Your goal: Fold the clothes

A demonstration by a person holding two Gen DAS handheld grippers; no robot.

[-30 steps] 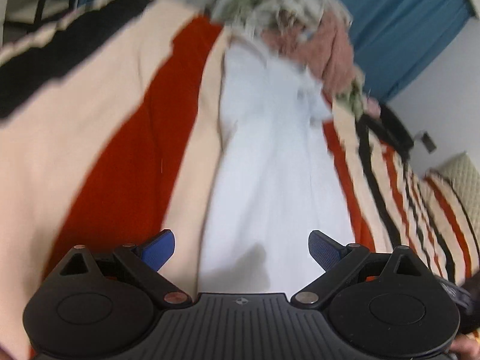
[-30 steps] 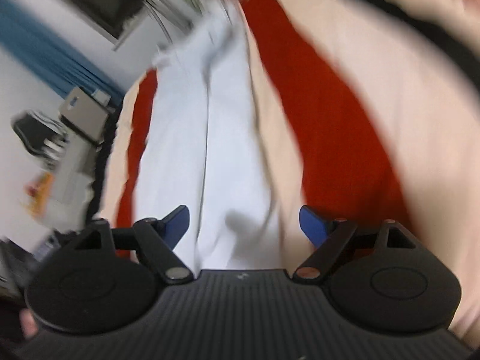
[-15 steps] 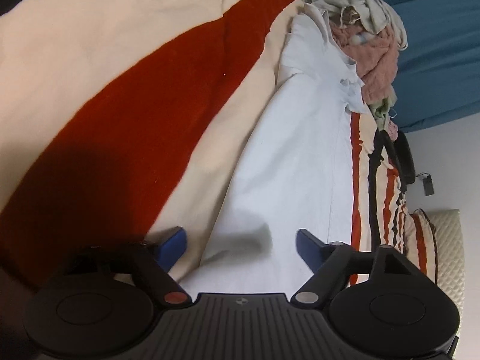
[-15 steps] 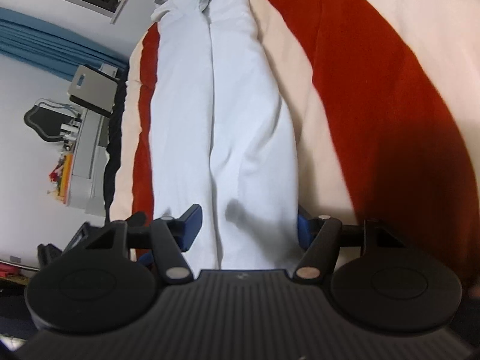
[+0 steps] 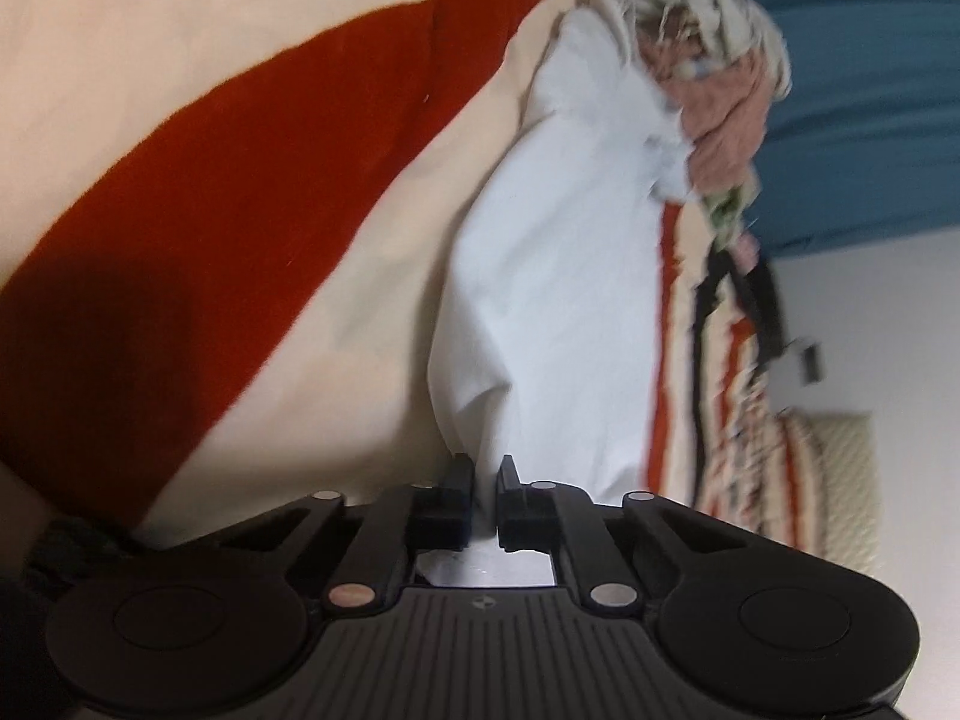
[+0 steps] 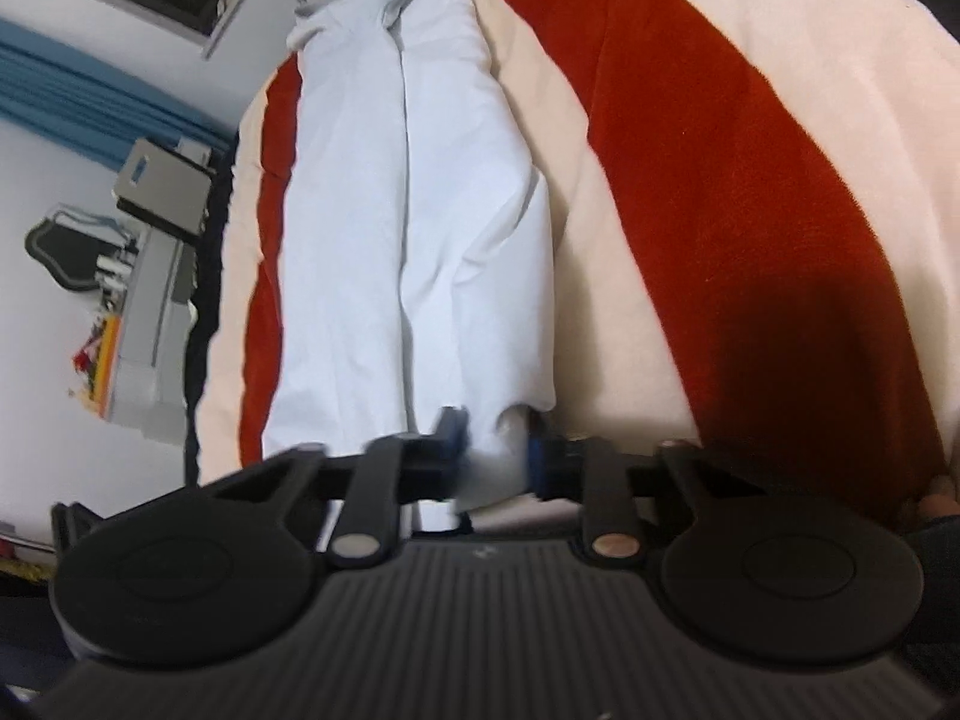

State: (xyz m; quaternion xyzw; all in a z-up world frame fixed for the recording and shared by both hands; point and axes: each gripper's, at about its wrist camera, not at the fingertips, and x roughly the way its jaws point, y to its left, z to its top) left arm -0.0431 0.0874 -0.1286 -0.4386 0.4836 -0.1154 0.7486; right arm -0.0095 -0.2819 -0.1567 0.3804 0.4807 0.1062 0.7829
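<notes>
White cloth — the folded garment (image 5: 558, 276) lies lengthwise on the red-and-cream striped blanket (image 5: 210, 210). Your left gripper (image 5: 486, 480) has its jaws pinched on its near hem; your right gripper (image 6: 495, 438) clamps the hem too — a bunched fold.

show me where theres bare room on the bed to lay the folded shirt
Bare blanket lies beside the white shirt on its red-stripe side. It is crowded at the shirt's far end, where the clothes pile touches it. Both the left gripper and right gripper pinch its near hem.
</notes>
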